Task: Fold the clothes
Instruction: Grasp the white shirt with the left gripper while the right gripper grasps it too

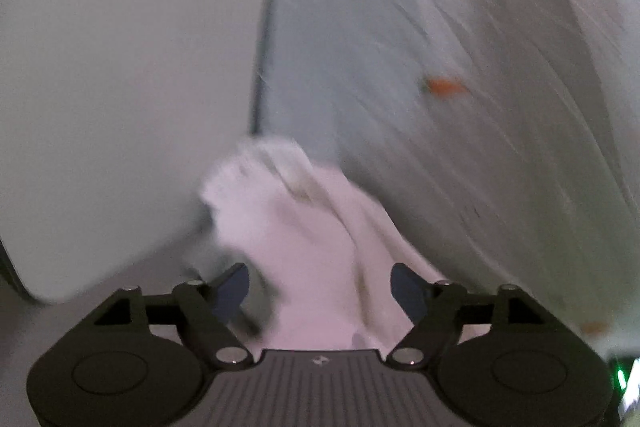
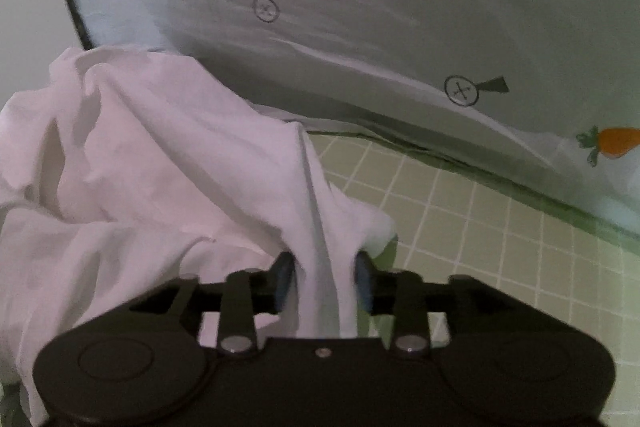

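The right gripper (image 2: 323,279) pinched a bunched fold of the white garment (image 2: 160,155) between its 2 blue-padded fingers (image 2: 282,279), the rest of the cloth heaped to its left over a green gridded mat (image 2: 460,211). The left gripper (image 1: 320,291) stood spread, the same white garment (image 1: 288,211) rising between its fingers, though contact was unclear in the blur. Ahead of both lay a pale carrot-printed sheet (image 2: 360,27).

white garment (image 2: 160,155), maybe a faint pinkish tint. pale blue-grey sheet (image 2: 360,27) with orange carrots and black button prints. light green mat (image 2: 480,227) with a white grid. black grippers, blue pads (image 2: 362,281).
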Tool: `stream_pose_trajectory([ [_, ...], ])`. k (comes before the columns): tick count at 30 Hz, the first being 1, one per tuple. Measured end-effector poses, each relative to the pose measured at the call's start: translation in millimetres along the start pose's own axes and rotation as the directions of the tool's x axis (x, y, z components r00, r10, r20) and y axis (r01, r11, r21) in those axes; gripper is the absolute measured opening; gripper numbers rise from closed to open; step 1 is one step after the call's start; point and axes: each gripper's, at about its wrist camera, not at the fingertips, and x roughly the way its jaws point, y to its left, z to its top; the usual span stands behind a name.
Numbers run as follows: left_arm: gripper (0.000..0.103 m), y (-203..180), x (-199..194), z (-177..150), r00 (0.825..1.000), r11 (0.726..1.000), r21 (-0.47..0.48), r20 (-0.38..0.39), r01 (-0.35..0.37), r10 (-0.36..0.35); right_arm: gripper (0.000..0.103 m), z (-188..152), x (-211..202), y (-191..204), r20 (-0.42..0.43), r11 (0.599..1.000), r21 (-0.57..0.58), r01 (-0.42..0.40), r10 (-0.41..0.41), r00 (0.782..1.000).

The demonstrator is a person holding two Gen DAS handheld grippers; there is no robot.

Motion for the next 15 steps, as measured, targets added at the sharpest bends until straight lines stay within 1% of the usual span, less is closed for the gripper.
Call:
stream_pose_trajectory([
  [2, 0.094, 8.8, 5.9, 11.8, 0.998, 0.999, -0.027, 0.057, -0.026, 0.027, 0.054, -1.3, 6.9, -2.3, -0.018, 0.999, 0.031, -0.021, 0.022, 1.0],
  [4, 0.094, 17.6, 11.7, 23.6, 0.992, 0.997, -0.055, 0.113, -0.05, 0.056, 0.066, -2.7, 13.9, -4.6, -0.035, 0.997, 0.061, -0.042, 0.044, 0.998],
  [7, 0.094, 22.4, 45.3, 26.4, 0.994, 0.997, -0.062, 0.099, -0.039, 0.045, 0.076, -4.7, 24.3, -8.1, -0.059, 0.992, 0.108, -0.072, 0.079, 0.995],
  [8, 0.093, 21.5, 55.7, 26.8, 0.995, 0.997, -0.063, 0.086, -0.042, 0.047, 0.076, -5.4, 27.7, -9.3, -0.067, 0.989, 0.124, -0.081, 0.09, 0.994],
  [9, 0.089, 20.4, 66.0, 27.1, 0.996, 0.997, -0.063, 0.072, -0.045, 0.05, 0.076, -6.0, 31.2, -10.4, -0.075, 0.986, 0.14, -0.091, 0.102, 0.992],
  [10, 0.083, 17.7, 72.1, 27.4, 0.996, 0.997, -0.055, 0.068, -0.054, 0.057, 0.076, -6.4, 34.8, -11.7, -0.08, 0.983, 0.156, -0.1, 0.113, 0.99],
  [11, 0.061, 13.6, 78.1, 28.4, 0.995, 0.997, -0.034, 0.06, -0.072, 0.074, 0.073, -6.2, 36.7, -11.8, -0.078, 0.98, 0.163, -0.109, 0.123, 0.989],
  [12, 0.044, 9.3, 84.2, 29.4, 0.994, 0.996, -0.011, 0.053, -0.091, 0.092, 0.057, -5.7, 36.7, -10.8, -0.069, 0.979, 0.162, -0.12, 0.132, 0.989],
  [13, 0.038, 5.0, 84.4, 29.0, 0.994, 0.996, 0.011, 0.062, -0.094, 0.093, 0.031, -5.2, 36.8, -9.8, -0.06, 0.978, 0.161, -0.13, 0.141, 0.988],
  [14, 0.025, 0.8, 84.1, 28.4, 0.993, 0.995, 0.034, 0.073, -0.096, 0.093, 0.024, -4.6, 36.9, -8.8, -0.051, 0.977, 0.159, -0.141, 0.15, 0.987],
  [15, 0.017, -5.1, 78.1, 28.6, 0.992, 0.994, 0.054, 0.09, -0.093, 0.088, 0.014, -3.8, 33.7, -7.5, -0.035, 0.977, 0.153, -0.151, 0.158, 0.987],
])
